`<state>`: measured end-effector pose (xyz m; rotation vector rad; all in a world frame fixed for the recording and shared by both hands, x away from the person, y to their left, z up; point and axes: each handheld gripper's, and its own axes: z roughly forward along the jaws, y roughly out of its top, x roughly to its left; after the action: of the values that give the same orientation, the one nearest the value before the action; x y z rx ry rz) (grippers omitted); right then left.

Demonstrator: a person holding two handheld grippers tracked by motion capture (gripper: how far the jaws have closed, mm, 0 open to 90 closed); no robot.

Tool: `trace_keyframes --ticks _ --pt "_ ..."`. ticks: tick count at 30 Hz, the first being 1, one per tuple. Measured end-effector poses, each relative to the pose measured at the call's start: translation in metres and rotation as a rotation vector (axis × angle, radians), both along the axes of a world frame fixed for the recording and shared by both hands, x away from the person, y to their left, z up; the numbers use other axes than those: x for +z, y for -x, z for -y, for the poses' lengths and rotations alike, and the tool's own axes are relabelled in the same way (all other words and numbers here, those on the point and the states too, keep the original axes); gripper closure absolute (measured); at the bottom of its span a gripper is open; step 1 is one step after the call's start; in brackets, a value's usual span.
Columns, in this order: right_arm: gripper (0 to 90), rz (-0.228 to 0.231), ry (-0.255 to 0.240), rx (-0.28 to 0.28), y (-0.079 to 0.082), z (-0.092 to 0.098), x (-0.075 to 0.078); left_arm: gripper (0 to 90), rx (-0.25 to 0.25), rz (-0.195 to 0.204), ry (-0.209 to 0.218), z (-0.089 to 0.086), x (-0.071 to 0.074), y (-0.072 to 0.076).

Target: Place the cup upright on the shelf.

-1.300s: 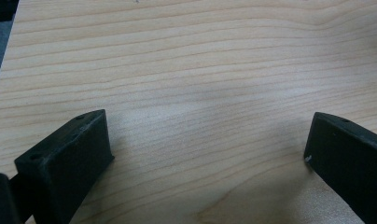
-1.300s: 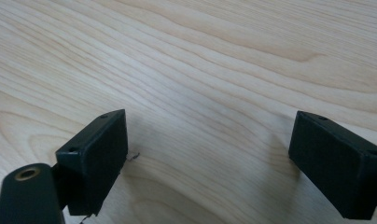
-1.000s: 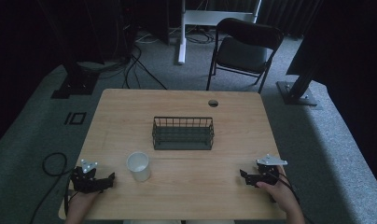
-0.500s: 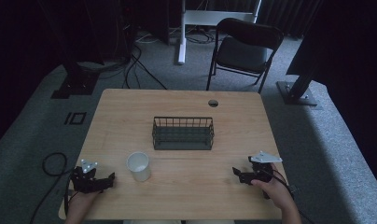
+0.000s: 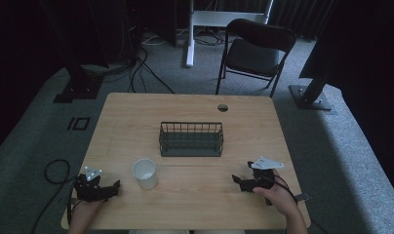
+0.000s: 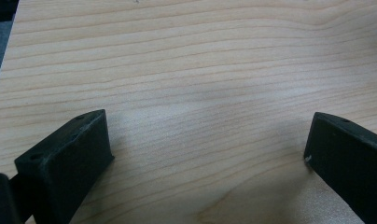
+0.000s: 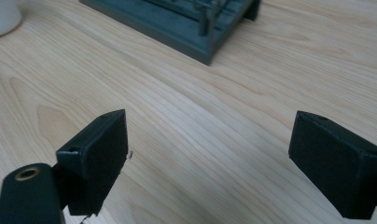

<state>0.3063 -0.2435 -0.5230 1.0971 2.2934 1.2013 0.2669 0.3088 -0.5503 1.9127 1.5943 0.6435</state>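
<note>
My left gripper (image 5: 113, 186) rests at the desk's (image 5: 195, 105) near-left corner with its jaws spread wide over bare wood, and my right gripper (image 5: 236, 180) sits toward the near-right corner, released as well and gripping nothing. A white cup (image 5: 145, 173) stands near the front edge just beside my left gripper, and a dark wire basket (image 5: 191, 139) sits at the desk's centre

Wire basket (image 5: 191, 139) mid-table; white cup (image 5: 145, 173) nearer; folding chair (image 5: 256, 49) beyond table (image 5: 136, 112).
</note>
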Motion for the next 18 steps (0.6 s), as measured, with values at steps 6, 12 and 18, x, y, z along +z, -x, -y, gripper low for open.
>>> trace_keyframes --ticks 6,12,18 --pt "12.7 0.005 -0.002 0.041 -0.002 -0.017 0.002 0.7 0.0 0.0 0.0 0.0 0.0 0.0" --pt "12.7 0.013 -0.012 0.089 -0.003 -0.034 0.004 0.7 0.0 0.0 0.0 0.0 0.0 0.0" --pt "12.7 0.018 -0.023 0.139 -0.003 -0.052 0.006 0.7 -0.001 -0.001 -0.001 0.0 0.0 0.0"
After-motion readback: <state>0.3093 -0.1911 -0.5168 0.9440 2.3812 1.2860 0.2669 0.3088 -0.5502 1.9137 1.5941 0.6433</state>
